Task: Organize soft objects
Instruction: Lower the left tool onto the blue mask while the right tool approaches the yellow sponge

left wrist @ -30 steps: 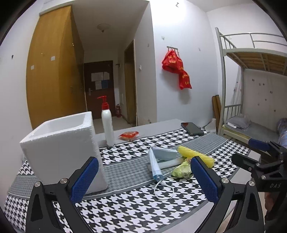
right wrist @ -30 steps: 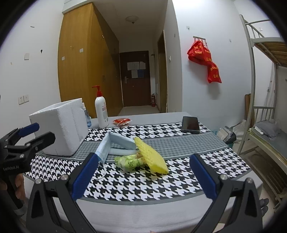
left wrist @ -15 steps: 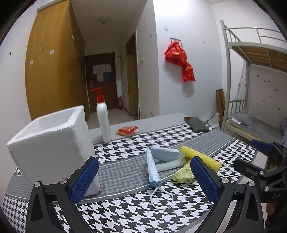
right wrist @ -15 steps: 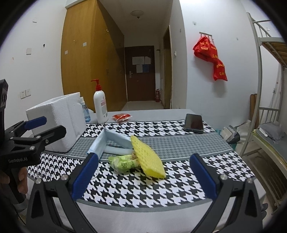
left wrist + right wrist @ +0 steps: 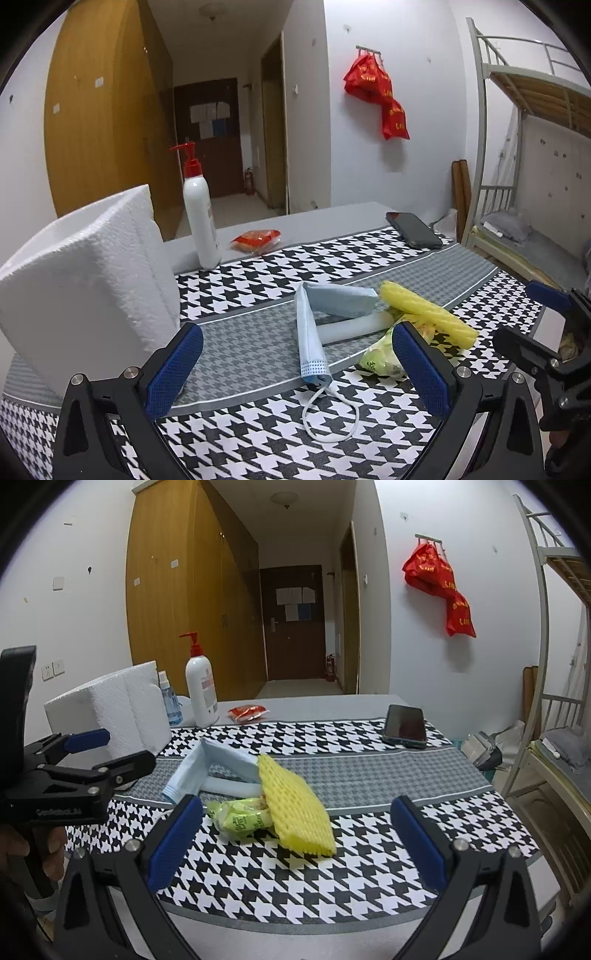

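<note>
Face mask (image 5: pixel 310 332) ahead between open left tool (image 5: pixel 295 373) pads, yellow foam net (image 5: pixel 293 806) before right tool (image 5: pixel 295 842)

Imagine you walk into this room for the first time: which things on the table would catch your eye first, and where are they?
Most striking is the yellow foam net in the middle of the houndstooth tablecloth, lying against a green packet and a blue face mask. To the left stands a big white foam box, with a red-topped pump bottle behind it. Both grippers, left gripper and right gripper, hang open in front, holding nothing.
</note>
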Motion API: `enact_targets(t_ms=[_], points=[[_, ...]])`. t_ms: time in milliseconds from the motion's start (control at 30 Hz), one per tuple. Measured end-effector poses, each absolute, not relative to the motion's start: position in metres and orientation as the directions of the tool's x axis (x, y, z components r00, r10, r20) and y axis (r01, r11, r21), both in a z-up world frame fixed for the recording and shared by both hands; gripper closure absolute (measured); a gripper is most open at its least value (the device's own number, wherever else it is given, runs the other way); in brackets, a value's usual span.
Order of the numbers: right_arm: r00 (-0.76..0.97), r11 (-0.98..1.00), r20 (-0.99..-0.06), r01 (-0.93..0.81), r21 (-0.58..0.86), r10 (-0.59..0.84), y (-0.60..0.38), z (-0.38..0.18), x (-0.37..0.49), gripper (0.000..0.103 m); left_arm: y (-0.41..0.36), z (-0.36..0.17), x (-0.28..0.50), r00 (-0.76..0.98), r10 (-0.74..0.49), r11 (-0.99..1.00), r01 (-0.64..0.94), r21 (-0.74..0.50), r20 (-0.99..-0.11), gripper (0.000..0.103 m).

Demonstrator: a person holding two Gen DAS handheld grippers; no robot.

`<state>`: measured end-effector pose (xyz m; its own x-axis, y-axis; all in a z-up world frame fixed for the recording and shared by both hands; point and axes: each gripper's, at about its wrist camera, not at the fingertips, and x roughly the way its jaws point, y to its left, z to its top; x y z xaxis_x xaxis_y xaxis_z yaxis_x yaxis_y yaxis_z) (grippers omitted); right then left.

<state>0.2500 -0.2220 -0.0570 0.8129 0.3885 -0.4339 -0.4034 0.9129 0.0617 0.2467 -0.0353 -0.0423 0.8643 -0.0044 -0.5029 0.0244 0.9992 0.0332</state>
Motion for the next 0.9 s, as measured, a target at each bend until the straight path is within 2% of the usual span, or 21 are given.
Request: enact_targets(t_ms=[400, 767, 900], points=[[0.802, 0.91, -0.451, -0.411, 0.057, 0.391, -0.221, -0.063, 0.263, 0.0, -0.032, -0.054, 0.271, 0.828, -0.005, 1.0, 0.01, 0.007, -0.561, 0.002], [0.793, 0.91, -0.468, -0.408, 0.066, 0.39, -0.219, -0.068, 0.267, 0.0, -0.029, -0.067, 0.29, 0.778, -0.035, 0.999, 0.032, -0.017, -0.627, 0.016], [0.789, 0.911, -0.479, -0.407, 0.062, 0.384, -0.218, -0.07, 0.27, 0.0, -0.03, -0.074, 0.301, 0.75, -0.008, 1.0, 0.021, 0.012, -0.661, 0.028]])
